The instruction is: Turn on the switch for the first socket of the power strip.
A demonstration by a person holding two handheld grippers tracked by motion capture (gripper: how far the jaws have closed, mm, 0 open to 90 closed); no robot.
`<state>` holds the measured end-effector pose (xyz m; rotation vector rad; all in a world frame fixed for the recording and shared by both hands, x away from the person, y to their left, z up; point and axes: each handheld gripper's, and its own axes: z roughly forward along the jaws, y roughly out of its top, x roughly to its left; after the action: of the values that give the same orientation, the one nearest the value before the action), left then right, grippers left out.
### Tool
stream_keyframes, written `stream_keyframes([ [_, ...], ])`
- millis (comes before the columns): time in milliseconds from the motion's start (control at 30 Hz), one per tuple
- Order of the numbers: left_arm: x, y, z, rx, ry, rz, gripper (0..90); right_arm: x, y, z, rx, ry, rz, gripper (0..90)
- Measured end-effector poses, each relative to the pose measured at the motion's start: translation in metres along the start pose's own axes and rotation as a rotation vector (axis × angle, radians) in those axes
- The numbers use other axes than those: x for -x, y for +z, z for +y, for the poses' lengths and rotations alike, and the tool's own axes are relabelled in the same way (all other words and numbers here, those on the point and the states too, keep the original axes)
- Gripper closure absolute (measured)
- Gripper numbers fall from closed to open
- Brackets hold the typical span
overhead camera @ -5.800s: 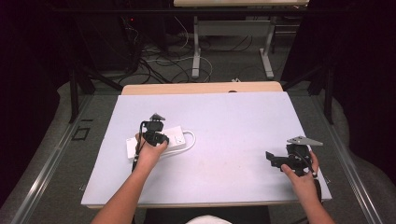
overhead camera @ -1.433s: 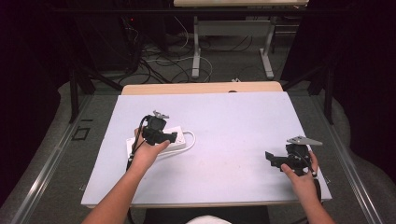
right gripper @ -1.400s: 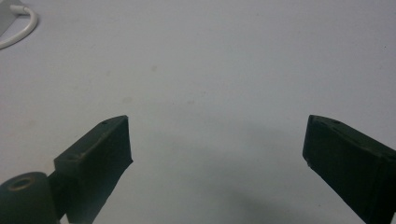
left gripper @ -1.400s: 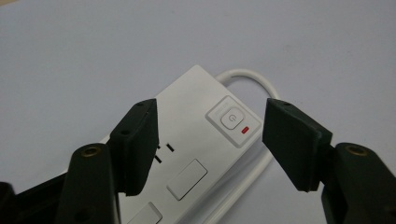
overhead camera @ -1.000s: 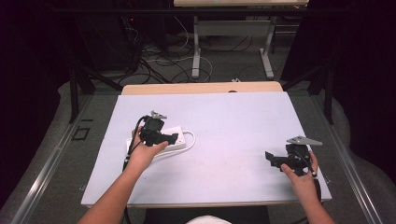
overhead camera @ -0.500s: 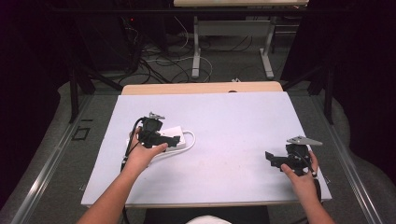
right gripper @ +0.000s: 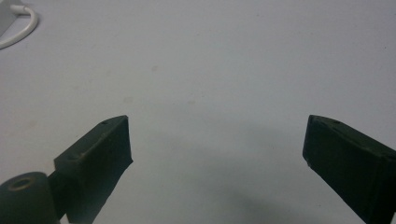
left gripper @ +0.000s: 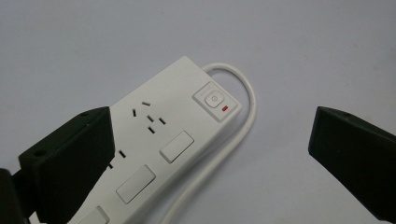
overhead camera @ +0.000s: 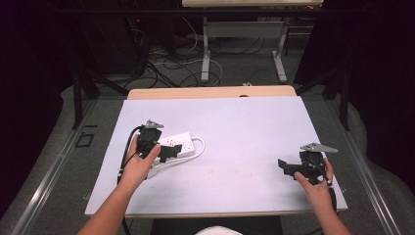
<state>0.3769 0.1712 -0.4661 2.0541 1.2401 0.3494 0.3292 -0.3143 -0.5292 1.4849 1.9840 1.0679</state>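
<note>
Two claws: both apart
Left claw (left gripper: 210, 154): jaws just opened, over white power strip (left gripper: 163, 140), not gripping it
Right claw (right gripper: 215, 158): over bare counter (right gripper: 224, 70)

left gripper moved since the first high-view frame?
Yes. The left gripper has slid toward the table's near-left edge, backing off the power strip, and its jaws have just been opening, wide now, gripping nothing.
</note>
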Motion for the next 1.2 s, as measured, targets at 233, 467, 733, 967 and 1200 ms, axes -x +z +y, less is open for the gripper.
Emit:
stream_keyframes([
  [233, -0.009, -0.014, -0.010, 0.017, -0.015, 0.026, 0.2, 0.000, 0.000, 0.000, 0.004, -0.007, 0.000, 7.3],
  [467, -0.020, -0.028, -0.021, 0.048, -0.045, 0.049, 0.2, -0.001, 0.000, 0.000, 0.002, -0.002, -0.011, 7.3],
  [733, -0.035, -0.039, -0.038, 0.065, -0.101, 0.071, 0.3, 0.000, 0.000, 0.000, 0.000, 0.001, 0.000, 7.3],
  [967, -0.050, -0.043, -0.058, 0.076, -0.131, 0.116, 0.3, -0.001, 0.000, 0.000, 0.001, 0.004, -0.002, 7.3],
  [1200, -0.062, -0.047, -0.077, 0.087, -0.160, 0.144, 0.3, 0.000, 0.001, 0.000, 0.001, 0.007, 0.000, 7.3],
])
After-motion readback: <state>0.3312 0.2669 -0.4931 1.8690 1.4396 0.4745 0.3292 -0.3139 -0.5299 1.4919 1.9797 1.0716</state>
